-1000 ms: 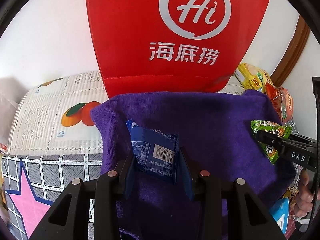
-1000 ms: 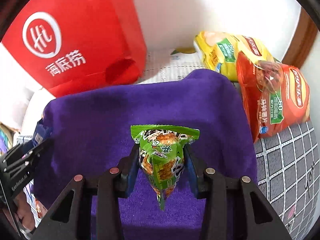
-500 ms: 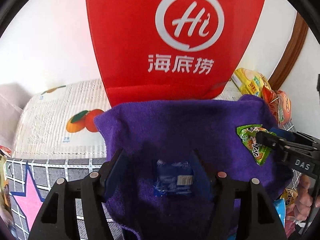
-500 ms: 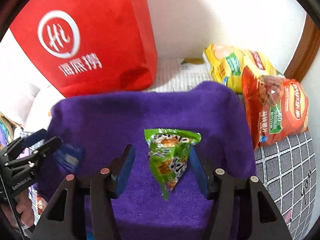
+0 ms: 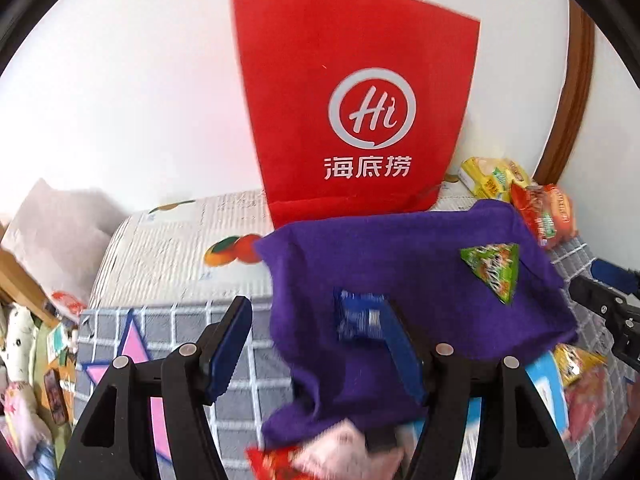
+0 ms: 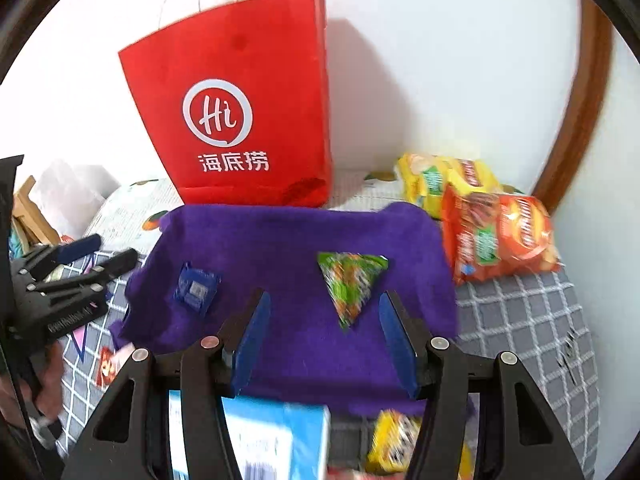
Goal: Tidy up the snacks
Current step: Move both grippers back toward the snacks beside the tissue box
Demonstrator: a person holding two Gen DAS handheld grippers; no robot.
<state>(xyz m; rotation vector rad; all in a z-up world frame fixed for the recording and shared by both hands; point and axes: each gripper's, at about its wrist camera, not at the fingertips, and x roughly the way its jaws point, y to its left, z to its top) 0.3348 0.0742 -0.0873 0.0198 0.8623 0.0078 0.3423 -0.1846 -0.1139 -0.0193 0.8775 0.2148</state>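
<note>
White wall behind; grid-patterned bed cover [image 6: 520, 320] below, with a purple towel [image 6: 300, 236] spread flat on it. Red paper bag [image 6: 240, 100] upright at the towel's far edge. Two large crisp packets, yellow [image 6: 444, 180] and orange [image 6: 500, 240], just beside the towel's right edge.

On the towel, well apart: small blue packet [image 6: 196, 288] to the left, green triangular packet [image 6: 352, 284] to the right. Both lying loose, touched by nothing.

Right gripper [image 6: 324, 336] above the near edge of the towel, jaws apart after just opening, nothing between the pads. Left gripper [image 5: 316, 344] likewise parted and empty, the blue packet [image 5: 358, 316] seen past its right finger, not clamped.

Likely step: both snacks just set down on the towel, grippers free. More snacks and a pale blue box [image 6: 272, 436] at the near edge, blurred. Next move probably calls for reaching to that pile and closing on one wrapper by a flat edge.
</note>
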